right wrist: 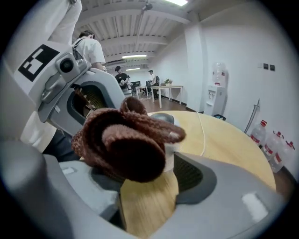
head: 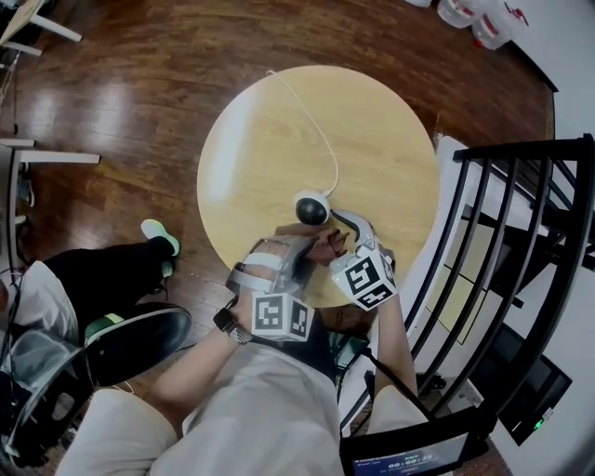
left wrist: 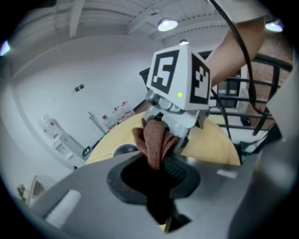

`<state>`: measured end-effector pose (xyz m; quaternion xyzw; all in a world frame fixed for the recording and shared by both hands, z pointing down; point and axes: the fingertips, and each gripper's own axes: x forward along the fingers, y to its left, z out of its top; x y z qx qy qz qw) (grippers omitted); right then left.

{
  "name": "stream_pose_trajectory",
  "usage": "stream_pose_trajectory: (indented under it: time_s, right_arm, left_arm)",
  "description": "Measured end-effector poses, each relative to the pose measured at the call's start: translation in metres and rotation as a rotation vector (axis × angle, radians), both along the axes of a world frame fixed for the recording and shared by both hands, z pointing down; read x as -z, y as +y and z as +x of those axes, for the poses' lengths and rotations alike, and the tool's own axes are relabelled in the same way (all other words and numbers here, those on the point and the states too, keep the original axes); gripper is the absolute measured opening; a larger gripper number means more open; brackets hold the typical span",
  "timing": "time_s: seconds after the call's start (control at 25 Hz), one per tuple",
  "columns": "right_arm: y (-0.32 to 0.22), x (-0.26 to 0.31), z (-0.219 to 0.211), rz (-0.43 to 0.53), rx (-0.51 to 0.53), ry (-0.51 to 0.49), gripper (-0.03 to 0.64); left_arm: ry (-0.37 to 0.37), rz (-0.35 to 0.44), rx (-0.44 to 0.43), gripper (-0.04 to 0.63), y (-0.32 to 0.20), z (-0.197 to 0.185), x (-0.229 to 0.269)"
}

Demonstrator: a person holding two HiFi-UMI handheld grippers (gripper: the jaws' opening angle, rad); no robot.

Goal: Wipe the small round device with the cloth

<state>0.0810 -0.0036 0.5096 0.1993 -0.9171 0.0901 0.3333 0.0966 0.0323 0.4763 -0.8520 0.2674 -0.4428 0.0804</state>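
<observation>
The small round device (head: 311, 206), white with a dark dome, sits near the middle of the round wooden table (head: 270, 121) with a white cable trailing away from it. It also shows low behind the cloth (right wrist: 163, 117). Both grippers hover over the table's near edge, tips facing each other. A brown knitted cloth (head: 325, 246) hangs between them. My left gripper (left wrist: 154, 177) is shut on the cloth's lower part (left wrist: 154, 140). My right gripper (right wrist: 140, 163) has its jaws spread wide, and the bunched cloth (right wrist: 121, 144) sits at their tips with bare wood showing below.
A black stair railing (head: 521, 242) stands close on the right of the table. A person sits on a chair at the lower left, one shoe (head: 160, 237) near the table's edge. Water bottles (head: 483, 19) stand at the far wall. People and tables (right wrist: 163, 91) show in the distance.
</observation>
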Motion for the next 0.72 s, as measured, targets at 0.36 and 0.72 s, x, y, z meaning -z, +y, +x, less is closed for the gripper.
stream_pose_trajectory:
  time_s: [0.36,0.72]
  right_arm:
    - [0.004,0.037,0.029,-0.092,-0.223,-0.264,0.285]
    - [-0.031,0.151,0.036,0.126,-0.414,-0.484,0.218]
  left_arm:
    - [0.461,-0.093,0.095,0.069,-0.029,-0.030,0.066]
    - [0.721,-0.012,0.111,0.071,-0.100,-0.053,0.140]
